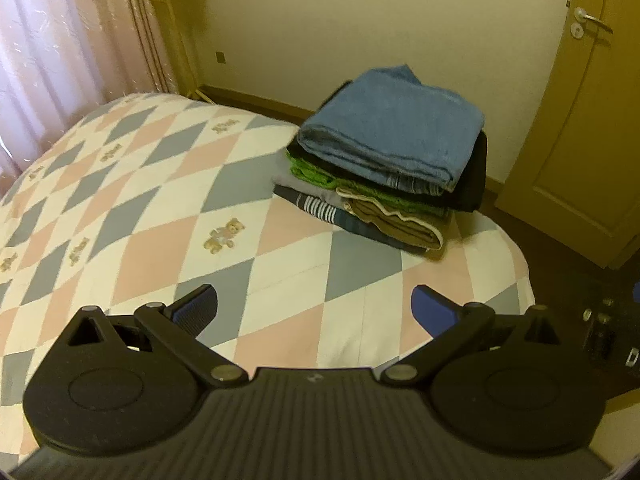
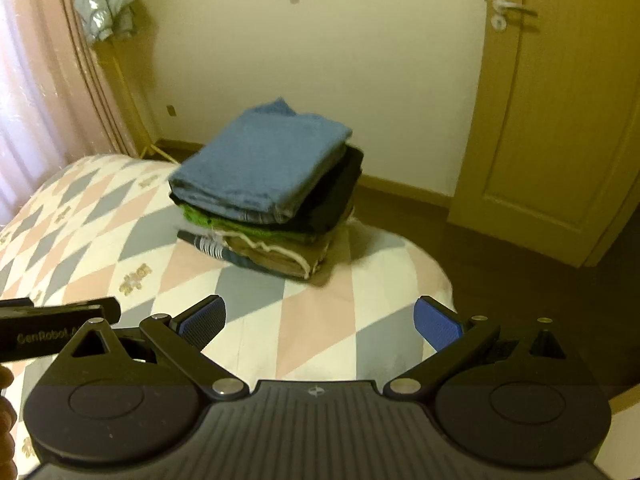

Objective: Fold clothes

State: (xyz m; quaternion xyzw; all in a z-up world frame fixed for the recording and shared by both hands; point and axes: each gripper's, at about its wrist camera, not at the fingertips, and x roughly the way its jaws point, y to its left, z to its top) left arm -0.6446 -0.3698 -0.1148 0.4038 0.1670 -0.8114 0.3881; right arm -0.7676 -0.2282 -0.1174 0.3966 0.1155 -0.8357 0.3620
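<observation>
A stack of folded clothes (image 1: 384, 160) (image 2: 268, 188) sits near the far right corner of the bed, with a blue towel-like piece (image 1: 392, 128) (image 2: 260, 160) on top, then black, green, tan and striped pieces below. My left gripper (image 1: 314, 312) is open over the quilt, well short of the stack, with nothing between its blue pads. In the right wrist view my right gripper (image 2: 320, 322) also stands open and empty, near the bed's right edge. The left device's black body (image 2: 52, 332) shows at the left edge of that view.
The bed carries a quilt (image 1: 160, 208) (image 2: 100, 240) of pink, grey and white diamonds with small bears. Pink curtains (image 1: 60, 40) hang at the left, a cream wall behind, a wooden door (image 2: 560, 100) at the right. Dark floor (image 2: 500, 280) lies beyond the bed's right edge.
</observation>
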